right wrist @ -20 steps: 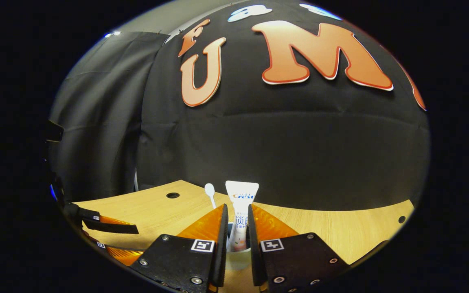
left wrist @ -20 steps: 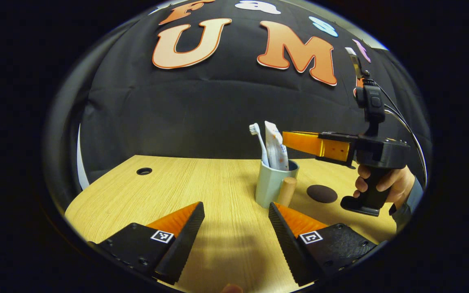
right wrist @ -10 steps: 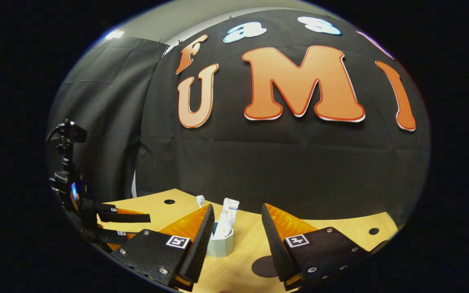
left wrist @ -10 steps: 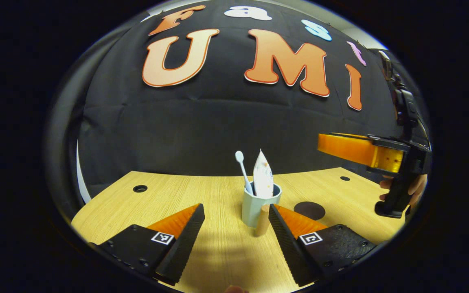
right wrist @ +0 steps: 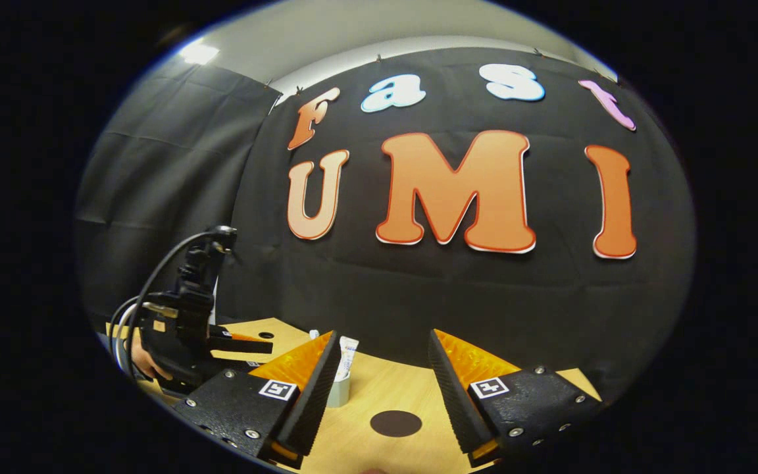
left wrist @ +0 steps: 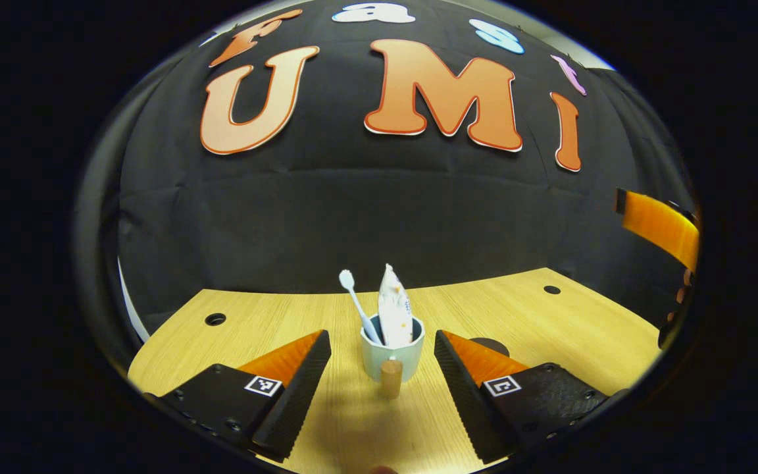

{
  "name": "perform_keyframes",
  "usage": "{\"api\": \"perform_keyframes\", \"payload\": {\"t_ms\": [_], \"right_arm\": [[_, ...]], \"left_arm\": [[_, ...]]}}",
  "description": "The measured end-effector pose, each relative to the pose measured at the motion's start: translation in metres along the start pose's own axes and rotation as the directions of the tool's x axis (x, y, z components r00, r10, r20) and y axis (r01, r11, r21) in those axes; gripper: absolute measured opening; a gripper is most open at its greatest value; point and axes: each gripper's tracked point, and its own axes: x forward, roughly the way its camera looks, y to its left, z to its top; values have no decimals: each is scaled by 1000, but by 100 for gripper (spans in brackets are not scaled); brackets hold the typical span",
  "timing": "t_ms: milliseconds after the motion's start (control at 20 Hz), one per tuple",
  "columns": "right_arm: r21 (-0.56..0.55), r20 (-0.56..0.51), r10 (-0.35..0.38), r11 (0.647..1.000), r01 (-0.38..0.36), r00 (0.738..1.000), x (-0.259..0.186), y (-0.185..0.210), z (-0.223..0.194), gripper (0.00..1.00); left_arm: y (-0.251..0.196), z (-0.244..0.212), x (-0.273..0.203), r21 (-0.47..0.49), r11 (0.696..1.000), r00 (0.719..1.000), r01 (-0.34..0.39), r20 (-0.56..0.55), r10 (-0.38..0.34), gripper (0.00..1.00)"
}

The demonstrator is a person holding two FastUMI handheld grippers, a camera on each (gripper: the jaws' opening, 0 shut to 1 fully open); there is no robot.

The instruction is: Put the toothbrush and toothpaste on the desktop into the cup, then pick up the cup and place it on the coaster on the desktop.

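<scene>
On the wooden desk [left wrist: 274,316] the pale cup [left wrist: 392,354] stood upright, directly ahead of the left hand-held gripper [left wrist: 382,368], whose two fingers were spread wide with nothing between them. The cup lay just beyond the fingertips, lined up with the gap but not touched by either finger. A white toothbrush [left wrist: 356,303] leaned out of it toward the left, head up, and the toothpaste tube [left wrist: 394,311] stood beside it inside the same cup, its crimped end pointing up. A small wooden handle [left wrist: 391,378] stuck out from the cup's near side. The dark round coaster [left wrist: 488,343] lay flat on the desk to the right of the cup, partly hidden behind the left hand-held gripper's right finger, and the cup was not on it.

From the right gripper view, the right hand-held gripper [right wrist: 379,385] was held higher and farther back, its fingers likewise wide apart and empty. The coaster [right wrist: 395,423] lay bare on the desk between those fingers, with the cup [right wrist: 339,390] to its left, half covered by the left finger. Farther left, a hand [right wrist: 145,361] gripped the other tool.
</scene>
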Motion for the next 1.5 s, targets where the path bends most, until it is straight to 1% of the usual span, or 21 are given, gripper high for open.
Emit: {"api": "perform_keyframes", "payload": {"t_ms": [50,100,150,200,400,550,650,850,950,1100,1150,1200,1300,1400,1450,1500], "right_arm": [[-11,7,-6,1000,6,1000,-8,-4,4,81],[-21,14,-16,1000,17,1000,-17,-9,7,77],[-27,20,-26,999,26,999,-24,-14,10,82],[-32,25,-38,999,39,999,-32,-19,14,83],[-45,26,-71,996,72,997,-56,-38,20,85],[-53,32,-95,994,97,995,-69,-53,24,85],[-51,31,-101,993,102,994,-76,-59,26,85],[-59,21,-115,992,116,993,-88,-68,21,85],[-54,12,-111,992,111,994,-91,-69,17,86],[-33,-18,-115,993,115,993,-92,-70,5,87],[-32,-33,-114,993,113,993,-93,-70,1,92],[-37,-45,-117,993,115,992,-94,-71,-3,87],[-46,-57,-128,991,125,990,-102,-75,-11,88],[-35,-60,-123,992,121,991,-106,-72,-12,88],[-29,-58,-120,993,119,991,-105,-71,-13,88],[-27,-58,-117,993,116,991,-105,-70,-13,88]], "left_arm": [[-2,2,3,5,1000,1000,-1,-17,1,95],[-3,4,6,5,1000,999,-2,-38,2,95],[-4,6,9,2,1000,998,-1,-61,1,95],[-6,7,12,-3,1000,996,3,-85,-3,95],[-9,9,22,-12,1000,982,6,-188,-8,95],[-16,5,27,-15,999,959,32,-281,-35,95],[-21,-6,30,-28,999,931,36,-362,-44,95],[-24,-36,39,-51,998,864,31,-500,-53,95],[-24,-43,43,-24,999,833,36,-552,-43,95],[-27,-56,47,25,998,772,65,-635,-34,95],[-26,-58,50,43,997,757,71,-653,-26,96],[-27,-58,55,54,996,750,70,-662,-17,95],[-28,-56,58,64,995,720,74,-693,-9,95],[-28,-52,58,83,994,691,69,-723,12,92],[-26,-47,59,91,994,683,62,-730,25,90],[-26,-37,59,100,994,673,54,-739,38,84]]}}
